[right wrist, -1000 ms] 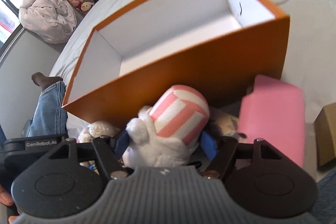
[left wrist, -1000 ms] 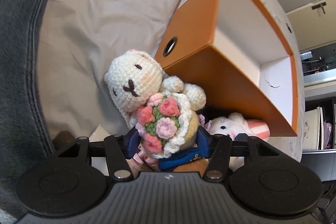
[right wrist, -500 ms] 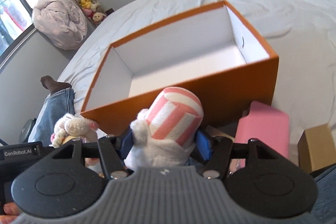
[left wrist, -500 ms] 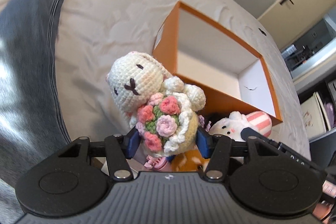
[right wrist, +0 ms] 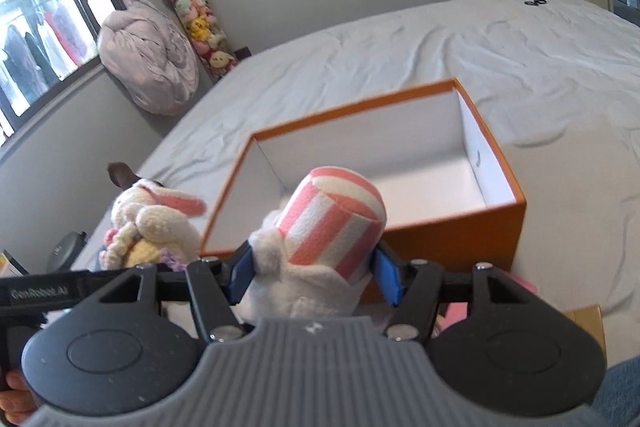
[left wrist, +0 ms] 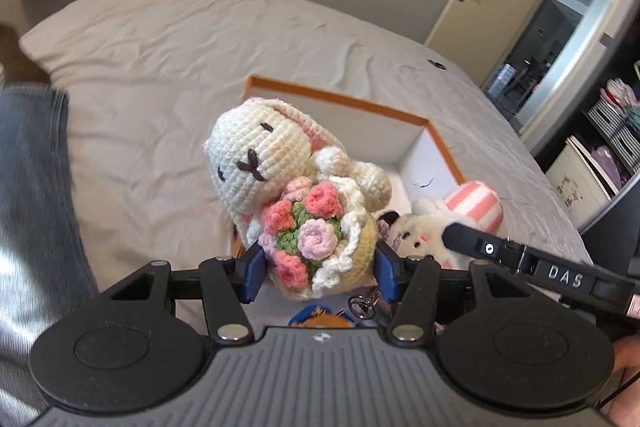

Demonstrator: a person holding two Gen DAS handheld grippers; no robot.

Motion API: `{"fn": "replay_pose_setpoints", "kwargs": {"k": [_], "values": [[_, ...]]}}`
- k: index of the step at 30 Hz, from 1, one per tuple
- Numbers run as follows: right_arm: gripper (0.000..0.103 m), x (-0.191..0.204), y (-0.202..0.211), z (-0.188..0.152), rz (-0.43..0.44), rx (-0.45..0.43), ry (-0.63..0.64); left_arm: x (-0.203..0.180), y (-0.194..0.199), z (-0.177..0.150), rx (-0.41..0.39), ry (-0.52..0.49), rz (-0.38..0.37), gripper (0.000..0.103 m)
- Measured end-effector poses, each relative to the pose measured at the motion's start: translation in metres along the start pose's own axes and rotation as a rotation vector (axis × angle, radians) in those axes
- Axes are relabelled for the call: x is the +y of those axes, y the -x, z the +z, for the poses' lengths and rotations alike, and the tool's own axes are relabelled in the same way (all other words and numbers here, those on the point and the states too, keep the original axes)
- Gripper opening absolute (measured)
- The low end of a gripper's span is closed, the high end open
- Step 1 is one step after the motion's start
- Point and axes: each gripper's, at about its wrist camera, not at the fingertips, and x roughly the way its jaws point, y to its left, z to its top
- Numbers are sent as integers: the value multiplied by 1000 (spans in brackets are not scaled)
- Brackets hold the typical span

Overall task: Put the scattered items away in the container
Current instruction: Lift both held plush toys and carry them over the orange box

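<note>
Your left gripper (left wrist: 318,269) clamps a cream crocheted bunny holding flowers (left wrist: 288,195); your right gripper (right wrist: 314,275) clamps a pink-striped white plush (right wrist: 320,247). The open orange cardboard box (right wrist: 452,233) lies just ahead, below both.

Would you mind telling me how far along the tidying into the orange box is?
Nothing is in the orange box yet; its white inside is bare. In hand: the left gripper grips the crochet bunny, the right gripper the pink-striped plush. Left: dropping both in.
</note>
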Motion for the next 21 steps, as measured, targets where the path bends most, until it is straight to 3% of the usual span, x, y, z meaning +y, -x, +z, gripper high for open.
{"fn": "replay_pose_setpoints", "kwargs": {"k": [7, 11, 15, 21], "values": [[64, 6, 4, 36, 28, -81, 25, -22, -6, 35, -52, -64, -31, 63], [64, 1, -9, 56, -3, -108, 21, -33, -30, 51, -48, -78, -14, 63], [64, -11, -33, 71, -32, -78, 8, -29, -64, 63, 35, -94, -33, 63], [64, -35, -82, 79, -33, 45, -63, -16, -111, 76, 165, -96, -45, 63]]}}
